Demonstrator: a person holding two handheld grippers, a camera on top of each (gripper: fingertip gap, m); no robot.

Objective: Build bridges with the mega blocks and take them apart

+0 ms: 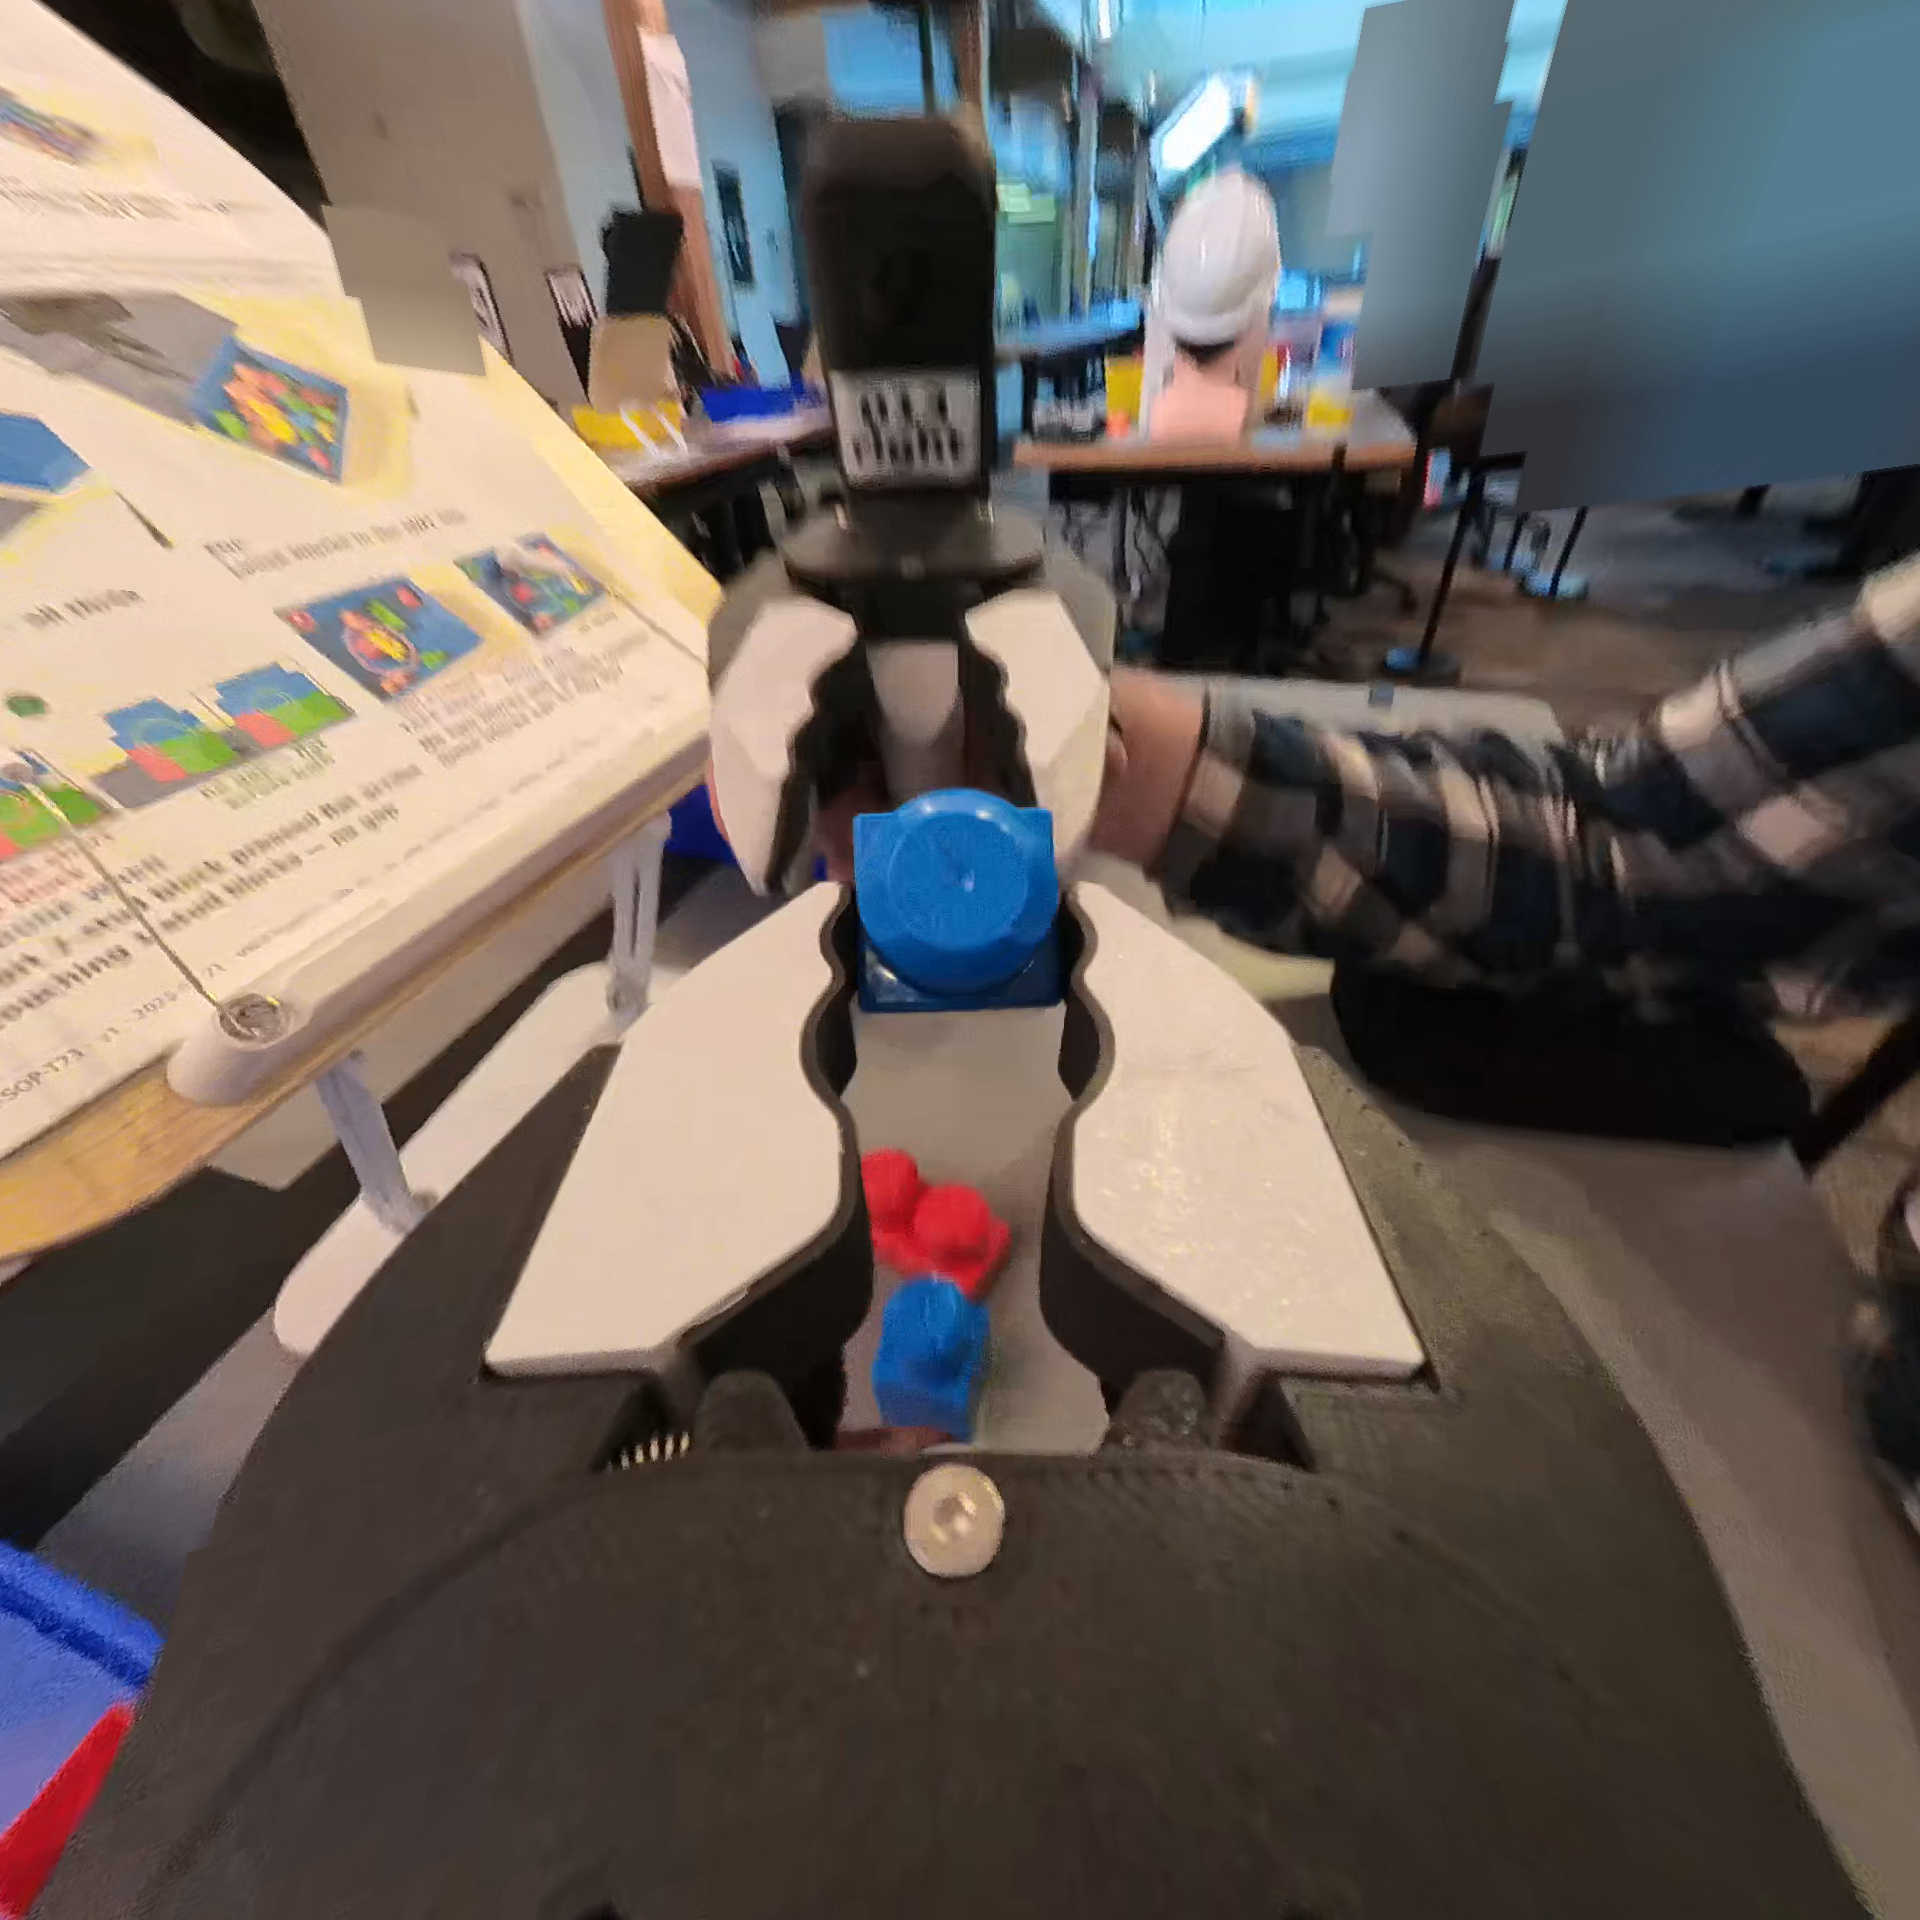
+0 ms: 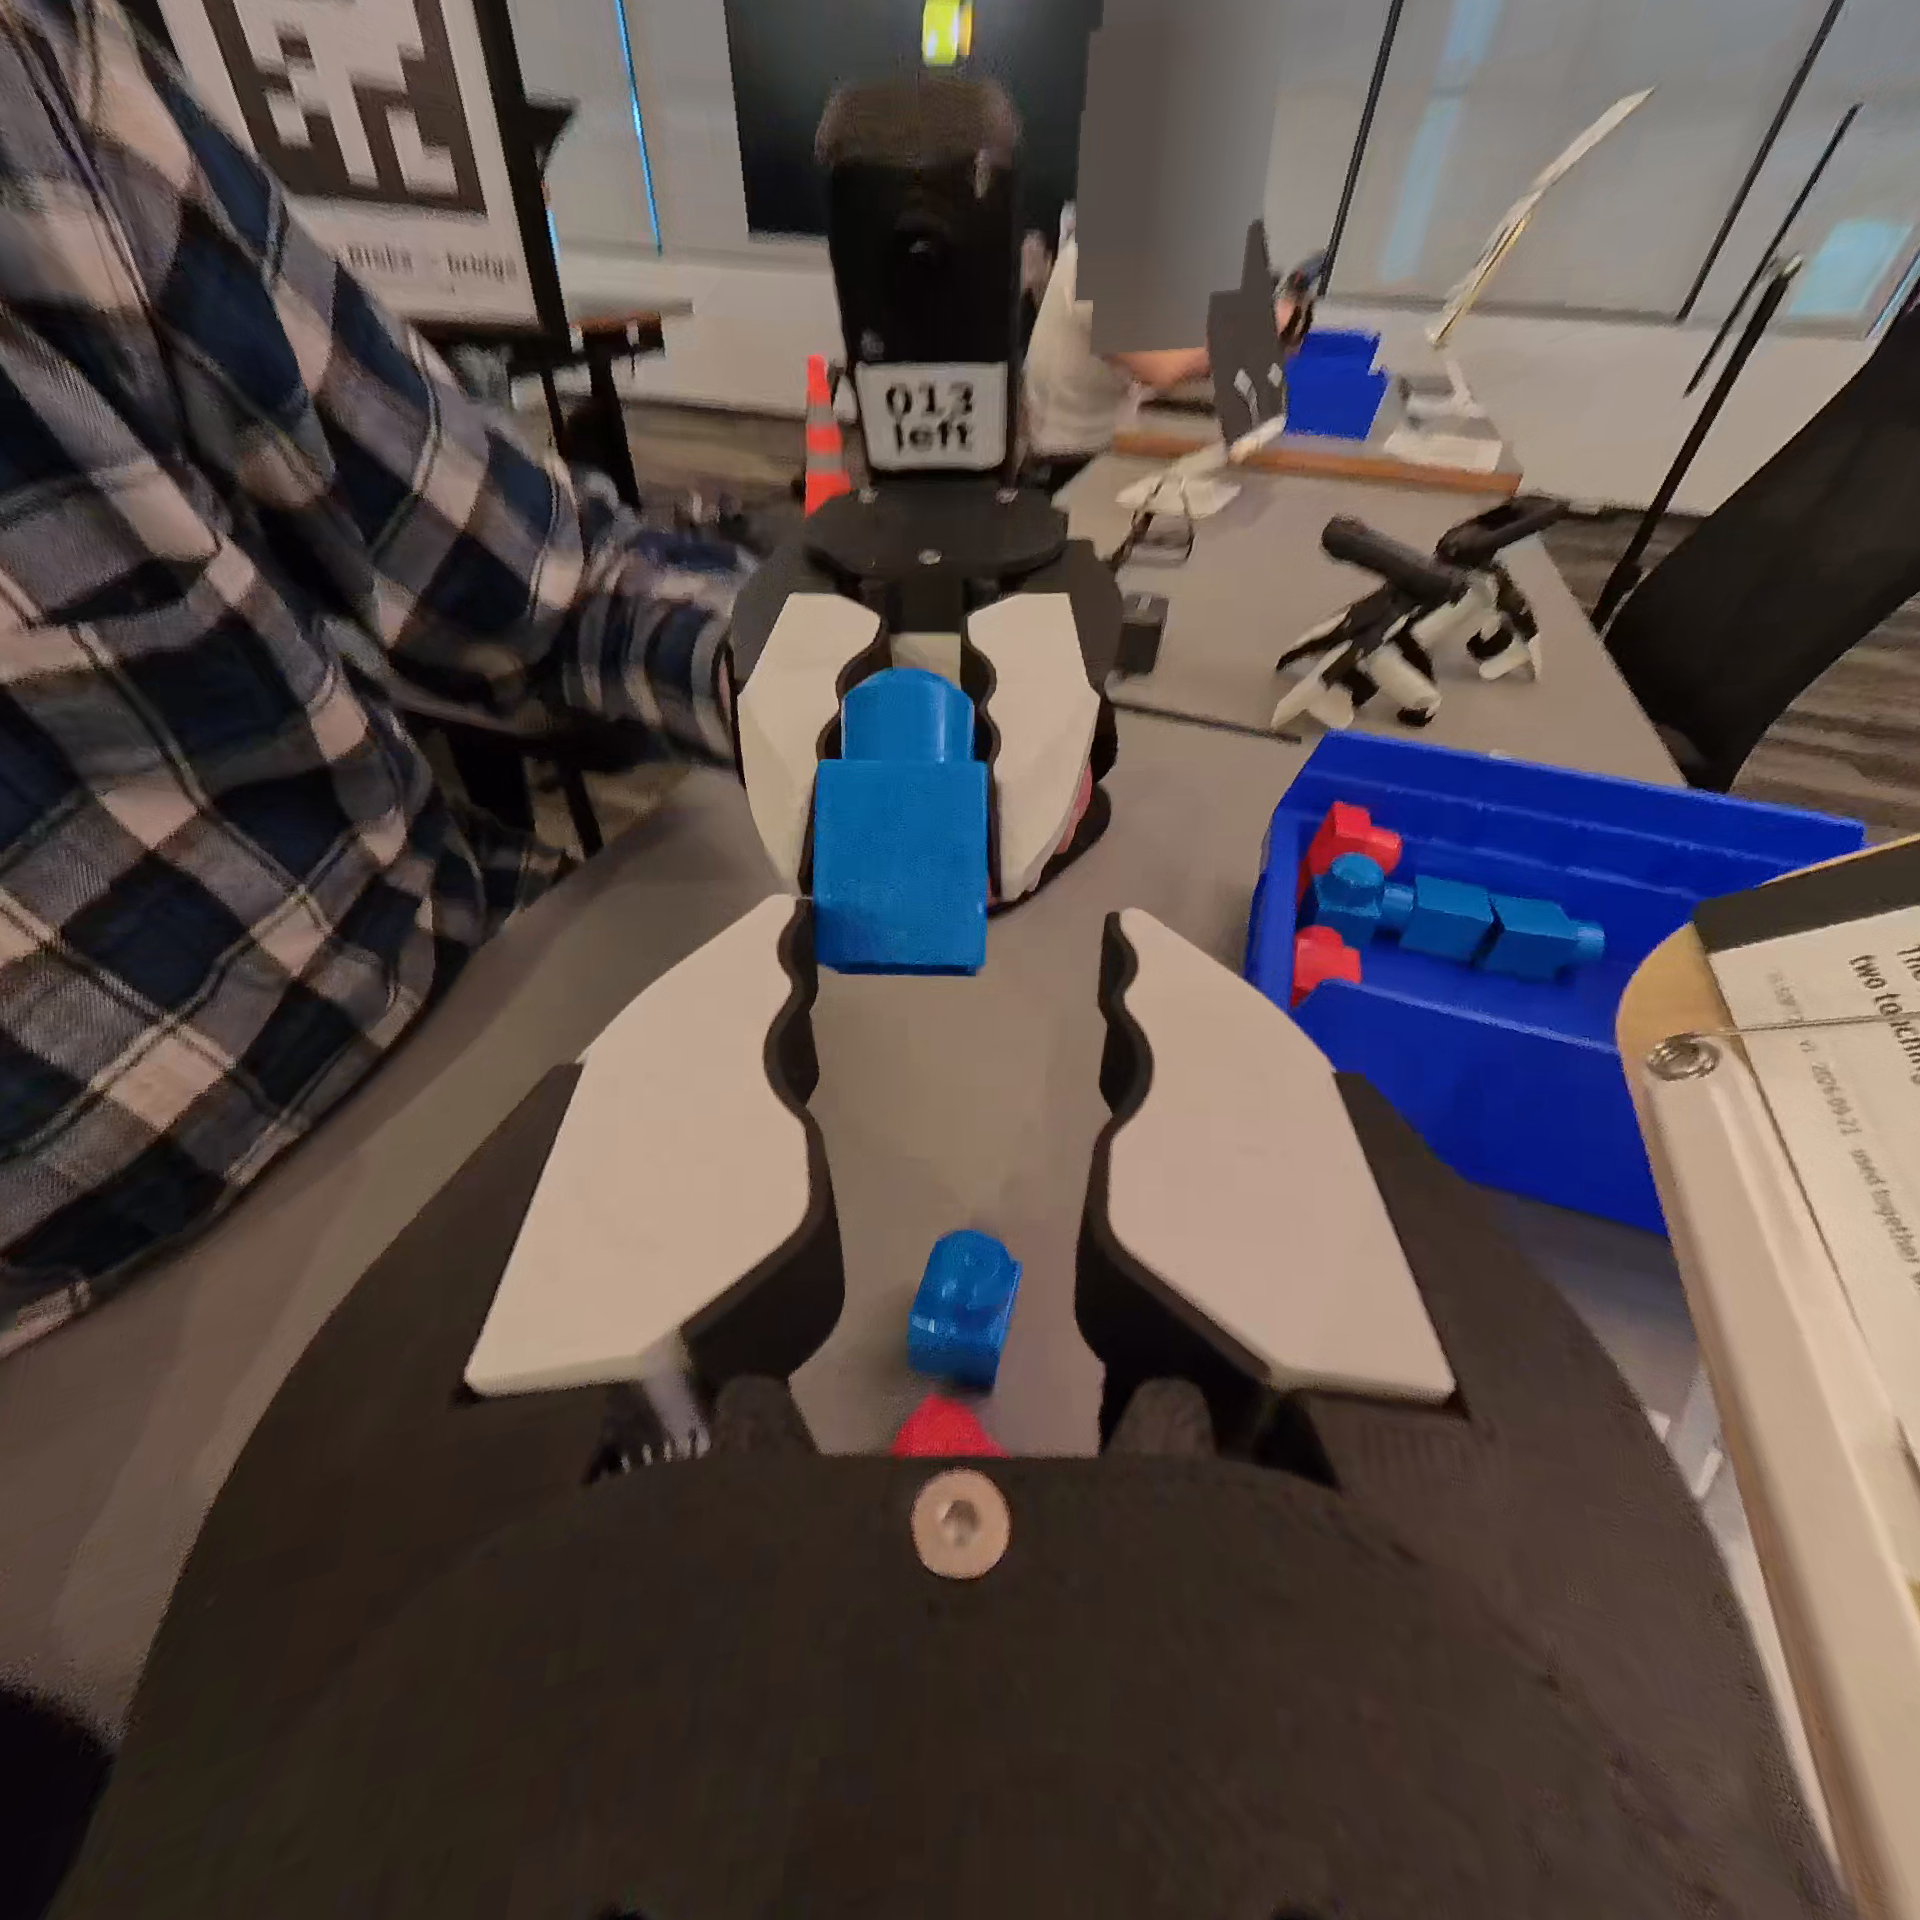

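My left gripper [image 1: 951, 935] is shut on a blue single-stud block [image 1: 956, 904], held in the air with its stud pointing back at the left camera. In the right wrist view the same block [image 2: 899, 842] sits between the left gripper's white fingers [image 2: 1039, 748]. My right gripper [image 2: 961, 935] faces it and is open. Its left fingertip is beside the block's lower corner, and its right fingertip stands well clear. On the grey table [image 2: 935, 1122] below lie a red two-stud block [image 1: 935, 1226] and a small blue block [image 2: 961, 1309].
A blue bin [image 2: 1558, 810] with red and blue blocks stands at the right. A tilted instruction board [image 1: 312, 623] stands close beside the grippers. A spare pair of grippers [image 2: 1403, 644] lies farther back. The person's plaid sleeves [image 2: 260, 623] are at the sides. Both grippers' tips are close together, under 4 cm apart.
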